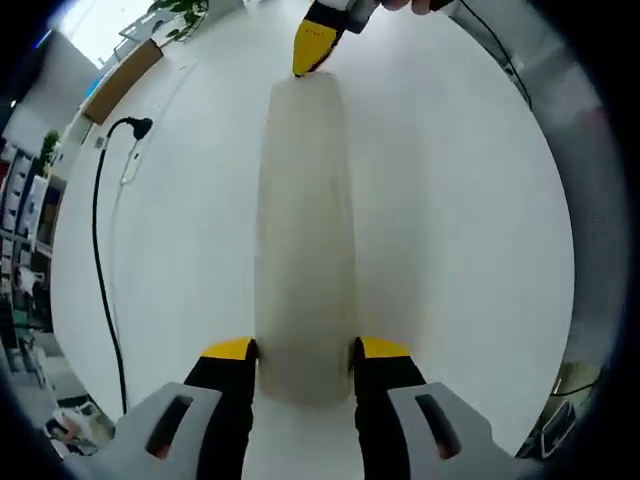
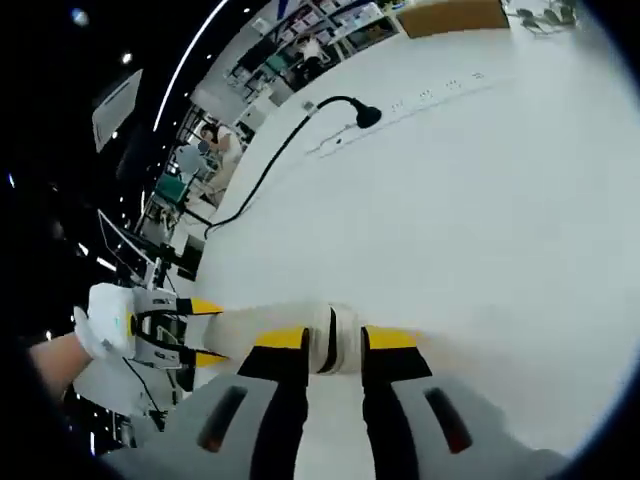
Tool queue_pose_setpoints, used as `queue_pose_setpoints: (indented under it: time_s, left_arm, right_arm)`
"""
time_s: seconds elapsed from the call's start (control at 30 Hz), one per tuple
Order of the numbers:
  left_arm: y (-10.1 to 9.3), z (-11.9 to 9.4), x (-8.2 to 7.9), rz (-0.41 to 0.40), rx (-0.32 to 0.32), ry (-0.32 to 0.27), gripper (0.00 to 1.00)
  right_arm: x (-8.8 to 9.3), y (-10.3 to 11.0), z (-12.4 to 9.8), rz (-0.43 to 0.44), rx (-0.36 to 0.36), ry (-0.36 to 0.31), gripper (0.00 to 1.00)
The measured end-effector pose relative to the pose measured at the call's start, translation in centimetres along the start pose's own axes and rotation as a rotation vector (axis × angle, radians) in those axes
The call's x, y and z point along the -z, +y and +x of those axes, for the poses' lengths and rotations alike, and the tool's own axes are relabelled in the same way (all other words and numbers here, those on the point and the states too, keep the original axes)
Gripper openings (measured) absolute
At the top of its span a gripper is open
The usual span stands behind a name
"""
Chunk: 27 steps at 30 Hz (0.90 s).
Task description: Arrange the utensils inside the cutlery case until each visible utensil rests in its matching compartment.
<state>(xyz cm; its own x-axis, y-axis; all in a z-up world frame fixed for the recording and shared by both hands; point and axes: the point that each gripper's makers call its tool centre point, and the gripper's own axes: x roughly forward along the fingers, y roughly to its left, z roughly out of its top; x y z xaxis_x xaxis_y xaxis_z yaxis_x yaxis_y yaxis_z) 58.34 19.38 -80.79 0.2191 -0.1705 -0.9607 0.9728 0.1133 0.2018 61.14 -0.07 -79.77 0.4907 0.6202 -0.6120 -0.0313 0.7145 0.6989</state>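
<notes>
Right, at the bottom of the left gripper view the left gripper [image 1: 305, 350] has its two yellow-tipped jaws pressed against the sides of the near end of the cutlery case [image 1: 305, 240], a long pale, frosted case that runs straight up the middle of the frame over the white table [image 1: 470, 230]. At its far end, top centre, the right gripper [image 1: 318, 45] comes in with a yellow tip touching the case. Switch to the right gripper view and it is the mirror of that: low in the frame its jaws are clamped on the other end of the case, right at a seam or band in the plastic, and the case stretches off to the left, where the left gripper sits on the far end with a gloved hand [image 2: 100, 325] behind it. So both tongs are gripping the case, one at each end, and the case looks closed; no utensils are visible through it. My read is that the step in hand is opening it, probably by pulling the two halves apart at that seam. To do that well, keep the left end steady, pull straight along the case's length, and keep it level and low over the table so nothing spills. Further back, a black cable [image 2: 280, 150] trails across the tabletop, well clear.
</notes>
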Motion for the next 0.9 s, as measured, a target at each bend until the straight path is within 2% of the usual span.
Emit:
queue_pose_setpoints:
  time_s: [0.03,0.07,0.17,0.23,0.27,0.4,0.47,0.5,0.6,0.63,0.67,0.7,0.77,0.9]
  left_arm:
    - [0.0,0.0,0.0,-0.004,-0.007,-0.002,0.4]
    - [0.0,-0.1,0.0,-0.006,-0.007,-0.004,0.4]
    - [-0.2,-0.2,-0.1,-0.027,-0.011,-0.016,0.4]
    - [-0.2,-0.4,-0.3,-0.013,-0.028,-0.034,0.4]
    - [-0.2,-0.4,-0.3,-0.016,-0.029,-0.031,0.39]
    - [-0.5,-0.4,-0.6,-0.021,-0.028,-0.042,0.39]
    - [-0.6,-0.2,-0.5,-0.006,-0.04,-0.023,0.39]
    - [-0.6,-0.2,-0.5,-0.011,-0.045,-0.022,0.39]
    - [-1.1,-0.3,-0.4,0.0,-0.067,-0.014,0.39]
    - [-1.6,-0.3,-0.4,-0.006,-0.07,-0.015,0.38]
    - [-2.3,-0.2,-0.2,-0.019,-0.078,-0.004,0.38]
    - [-2.2,-0.3,-0.3,0.01,-0.105,-0.008,0.38]
    - [-2.6,-0.4,-0.2,-0.006,-0.104,-0.014,0.38]
    - [-3.6,-0.6,0.1,0.017,-0.095,-0.019,0.38]
  right_arm:
    - [0.6,0.1,-0.2,0.011,-0.002,0.017,0.15]
    - [1.0,0.3,-0.4,-0.015,-0.003,0.008,0.15]
    - [1.8,0.9,-0.7,-0.052,-0.015,-0.005,0.13]
    - [1.9,1.1,-0.9,-0.052,-0.02,-0.012,0.11]
    - [2.0,1.0,-1.0,-0.041,-0.028,-0.003,0.11]
    - [2.9,1.4,-1.3,0.105,-0.087,0.029,0.09]
    - [2.7,0.9,-1.1,0.089,-0.096,0.012,0.09]
    - [2.7,1.0,-1.2,0.134,-0.1,0.006,0.08]
    - [2.8,0.6,-1.2,0.126,-0.106,0.011,0.08]
    - [2.9,0.6,-1.3,0.083,-0.1,0.005,0.08]
    - [3.4,0.6,-1.5,0.001,-0.098,-0.012,0.08]
    - [3.5,0.7,-1.6,-0.028,-0.099,-0.023,0.08]
    - [4.8,1.0,-2.2,0.037,-0.094,-0.008,0.08]
    - [6.3,1.4,-3.1,0.037,-0.093,0.006,0.08]
